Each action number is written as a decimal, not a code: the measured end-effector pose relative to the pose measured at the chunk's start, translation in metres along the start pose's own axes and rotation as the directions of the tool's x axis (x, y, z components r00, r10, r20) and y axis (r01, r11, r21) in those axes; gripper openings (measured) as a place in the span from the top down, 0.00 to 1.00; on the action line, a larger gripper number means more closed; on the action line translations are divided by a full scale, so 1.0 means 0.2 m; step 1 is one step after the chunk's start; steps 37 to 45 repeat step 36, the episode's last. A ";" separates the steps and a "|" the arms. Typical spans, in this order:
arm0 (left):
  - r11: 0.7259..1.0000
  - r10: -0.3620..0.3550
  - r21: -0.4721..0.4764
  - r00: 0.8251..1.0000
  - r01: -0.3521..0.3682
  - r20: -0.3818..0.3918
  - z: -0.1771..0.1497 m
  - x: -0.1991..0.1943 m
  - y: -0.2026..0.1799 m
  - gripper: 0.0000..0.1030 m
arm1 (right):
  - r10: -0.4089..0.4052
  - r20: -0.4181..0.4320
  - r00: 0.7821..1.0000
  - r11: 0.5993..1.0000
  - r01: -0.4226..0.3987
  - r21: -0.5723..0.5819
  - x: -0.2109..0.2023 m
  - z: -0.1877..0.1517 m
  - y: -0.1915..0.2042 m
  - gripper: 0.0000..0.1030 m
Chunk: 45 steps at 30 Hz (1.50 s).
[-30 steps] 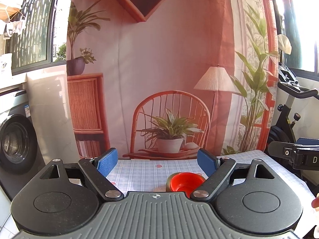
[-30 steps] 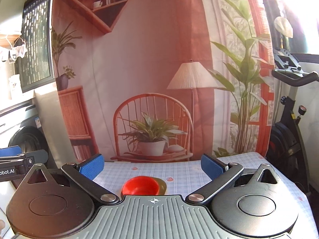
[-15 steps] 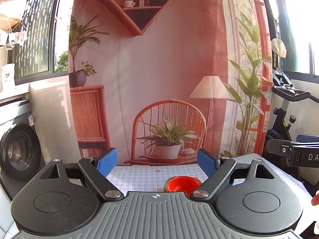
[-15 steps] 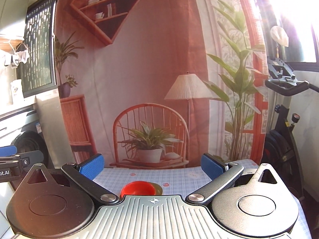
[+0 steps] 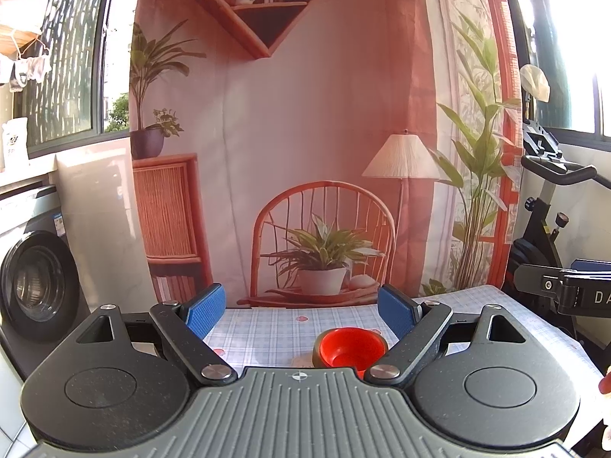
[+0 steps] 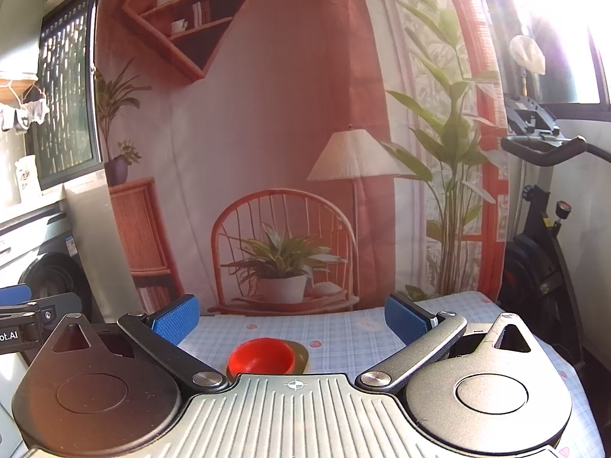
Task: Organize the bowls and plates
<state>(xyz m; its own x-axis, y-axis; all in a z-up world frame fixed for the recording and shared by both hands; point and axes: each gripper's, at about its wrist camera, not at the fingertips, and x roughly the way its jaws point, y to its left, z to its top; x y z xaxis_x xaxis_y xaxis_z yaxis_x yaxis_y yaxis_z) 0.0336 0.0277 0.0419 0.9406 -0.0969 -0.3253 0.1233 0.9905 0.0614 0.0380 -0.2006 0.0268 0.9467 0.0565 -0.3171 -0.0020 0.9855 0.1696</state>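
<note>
Red bowl point(image 5: 351, 348) sits nested in an olive-green dish point(image 5: 317, 351) on the checked tablecloth point(image 5: 267, 332) — in the right wrist view the same red bowl point(image 6: 261, 355) shows the olive dish point(image 6: 301, 355) peeking out on its right side. So we already have one piece stacked in another. That fits either a finished stack or a pair waiting to be moved or split; we can't tell which from here, and we see no other plates or bowls (the gripper bodies hide the near table).

Both grippers hang above the table, well apart from the stack, tilted up toward the printed backdrop point(image 5: 324, 114). Left gripper point(image 5: 307, 311): jaws spread wide, nothing between them. Right gripper point(image 6: 292, 316): same — spread, empty.

Relative to the jaws: from the left gripper the bowl lies low and toward the right finger, partly behind its linkage. From the right gripper it lies low and left of centre.

If we do go for the stack, our judgement: pitch down until the rim is centred between the pads, then pinch one wall, inside and outside. The bowl looks like smooth plastic, so it may slip or drag the dish along.
</note>
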 end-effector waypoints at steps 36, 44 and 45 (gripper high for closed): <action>1.000 -0.014 0.009 1.000 0.014 -0.018 -0.01 0.04 0.03 0.14 | -0.006 -0.003 1.000 1.000 0.006 0.005 0.00 -0.01 -0.02 0.00; 1.000 -0.014 0.009 1.000 0.014 -0.018 -0.01 0.04 0.03 0.14 | -0.006 -0.003 1.000 1.000 0.006 0.005 0.00 -0.01 -0.02 0.00; 1.000 -0.014 0.009 1.000 0.014 -0.018 -0.01 0.04 0.03 0.14 | -0.006 -0.003 1.000 1.000 0.006 0.005 0.00 -0.01 -0.02 0.00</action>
